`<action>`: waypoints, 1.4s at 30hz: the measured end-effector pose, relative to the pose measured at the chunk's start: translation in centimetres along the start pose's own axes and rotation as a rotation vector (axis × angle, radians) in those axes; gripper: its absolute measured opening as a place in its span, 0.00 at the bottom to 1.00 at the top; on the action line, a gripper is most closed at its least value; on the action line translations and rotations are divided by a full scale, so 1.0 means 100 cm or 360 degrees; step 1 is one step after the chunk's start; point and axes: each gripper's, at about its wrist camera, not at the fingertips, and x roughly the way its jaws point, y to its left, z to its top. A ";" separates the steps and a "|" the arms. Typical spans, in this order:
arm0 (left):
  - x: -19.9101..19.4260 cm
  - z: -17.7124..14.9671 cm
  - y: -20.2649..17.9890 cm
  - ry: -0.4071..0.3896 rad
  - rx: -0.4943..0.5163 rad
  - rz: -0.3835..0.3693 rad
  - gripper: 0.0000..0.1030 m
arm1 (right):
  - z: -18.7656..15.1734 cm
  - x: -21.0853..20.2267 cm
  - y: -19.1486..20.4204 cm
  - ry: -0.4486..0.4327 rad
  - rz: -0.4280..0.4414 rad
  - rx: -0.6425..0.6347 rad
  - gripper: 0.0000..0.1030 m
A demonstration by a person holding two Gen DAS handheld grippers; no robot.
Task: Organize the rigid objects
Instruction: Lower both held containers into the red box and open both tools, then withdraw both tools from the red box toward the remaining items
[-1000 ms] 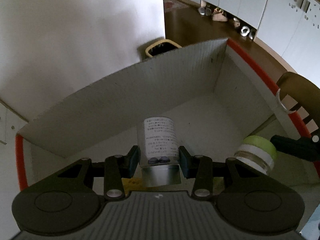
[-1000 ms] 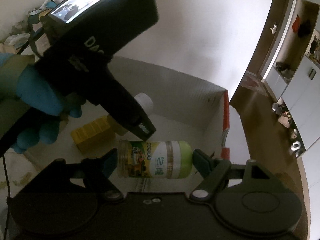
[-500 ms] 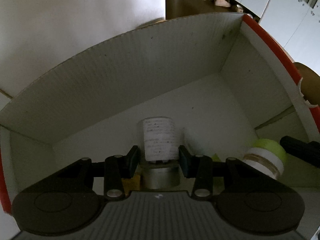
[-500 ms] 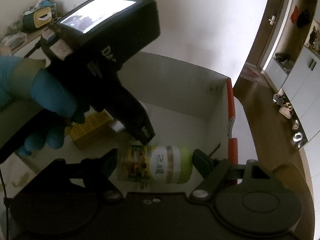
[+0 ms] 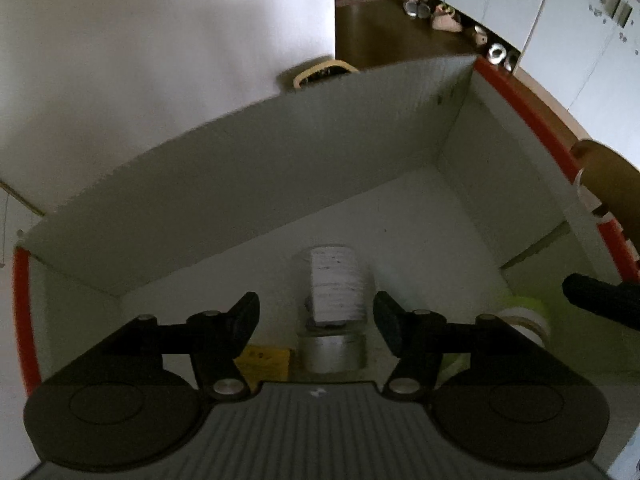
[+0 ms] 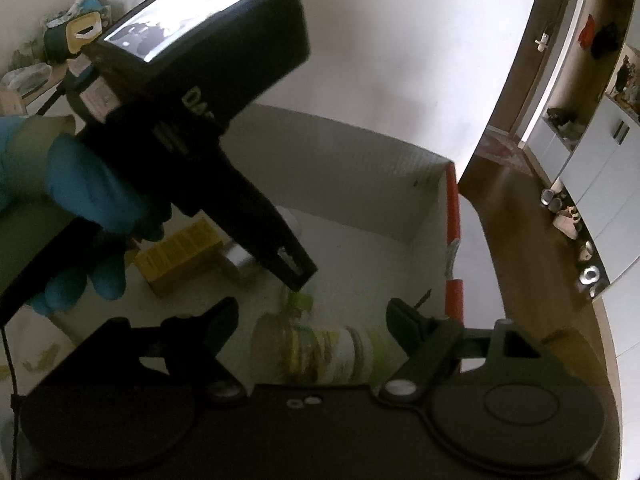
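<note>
1. Two claws hang over the box [image 5: 280,184].
2. Left claw [image 5: 316,316] has just spread, pads clear of the bottle [image 5: 336,288] lying inside the box.
3. Right claw [image 6: 312,320] grips the jar [image 6: 320,350].

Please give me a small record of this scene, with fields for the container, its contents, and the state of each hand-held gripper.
container: white box with red edges
contents: bottle, apparently lying on the floor, silver cap toward the camera; yellow carton beside it
left hand-held gripper: open, jaws just opened; bottle between them, untouched
right hand-held gripper: over the box, green-lidded jar between the jaws; blurred, grip unclear
left hand: blue glove
</note>
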 end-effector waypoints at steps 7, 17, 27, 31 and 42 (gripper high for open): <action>-0.031 -0.003 0.003 -0.0096 -0.0012 0.0005 0.61 | 0.003 -0.017 0.000 -0.0035 -0.0008 0.0030 0.80; -0.089 -0.014 0.011 -0.0253 -0.0037 -0.0009 0.61 | 0.003 -0.058 0.001 -0.0100 -0.0040 0.0049 0.83; -0.139 -0.041 0.006 -0.0357 -0.0028 -0.0043 0.61 | -0.003 -0.106 0.014 -0.0173 -0.0022 0.0075 0.86; -0.160 -0.057 0.004 -0.0393 -0.0003 -0.0076 0.61 | -0.007 -0.124 0.021 -0.0205 -0.0012 0.0091 0.89; -0.211 -0.116 0.001 -0.0519 0.0026 -0.0164 0.61 | -0.028 -0.173 0.037 -0.0309 0.0041 0.0164 0.94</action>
